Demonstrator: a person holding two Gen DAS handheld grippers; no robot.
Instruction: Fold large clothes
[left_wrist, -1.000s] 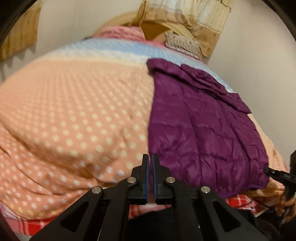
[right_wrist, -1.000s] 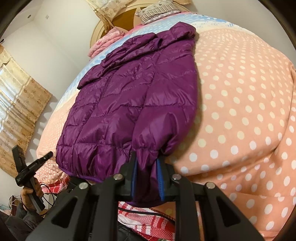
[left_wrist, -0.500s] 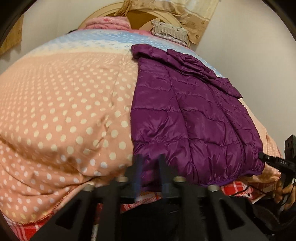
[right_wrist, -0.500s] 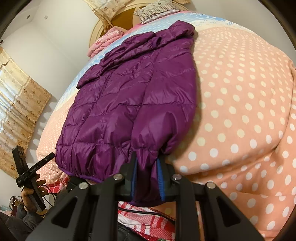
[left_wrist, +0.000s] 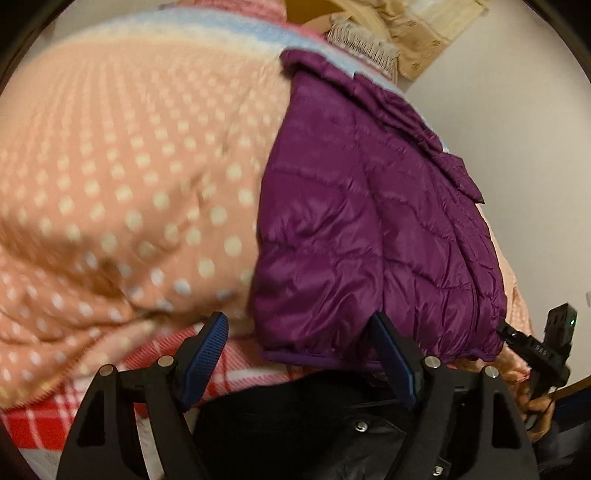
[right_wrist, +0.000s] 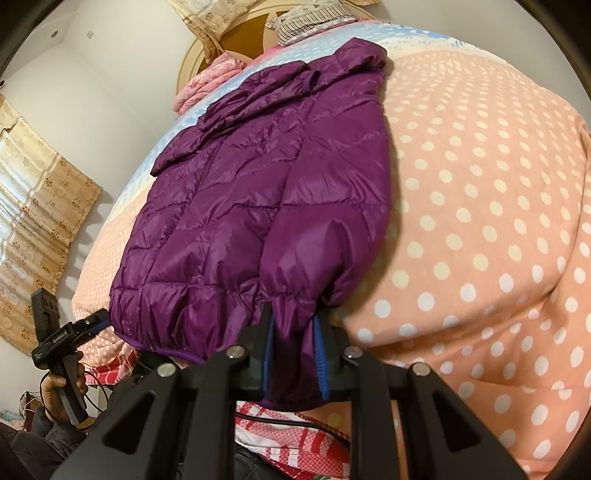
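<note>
A purple quilted jacket (left_wrist: 369, 229) lies flat on the bed, its hem toward me. My left gripper (left_wrist: 297, 325) hovers at the hem's left corner. Its jaws are opening wide, and the corner shows between the blue pads (left_wrist: 207, 350) without being pressed. In the right wrist view the jacket (right_wrist: 229, 206) has a sleeve folded along its right side. My right gripper (right_wrist: 293, 317) is shut on that sleeve's cuff (right_wrist: 291, 354). Each gripper also appears in the other's view, held by a hand: the left gripper (right_wrist: 96, 321) and the right gripper (left_wrist: 508, 334) at opposite hem corners.
A peach polka-dot quilt (right_wrist: 480, 221) covers the bed beside the jacket. A red checked sheet (left_wrist: 37, 417) hangs at the near edge. A round wooden headboard (right_wrist: 236, 48), a pink folded blanket (right_wrist: 207, 81) and a striped pillow (right_wrist: 306, 22) are at the far end. A curtain (right_wrist: 33, 206) hangs on the side wall.
My left gripper was shut on nothing; its jaws have spread wide, and it has tipped down toward the jacket's hem corner. The right gripper keeps its hold on the cuff, unmoved.
</note>
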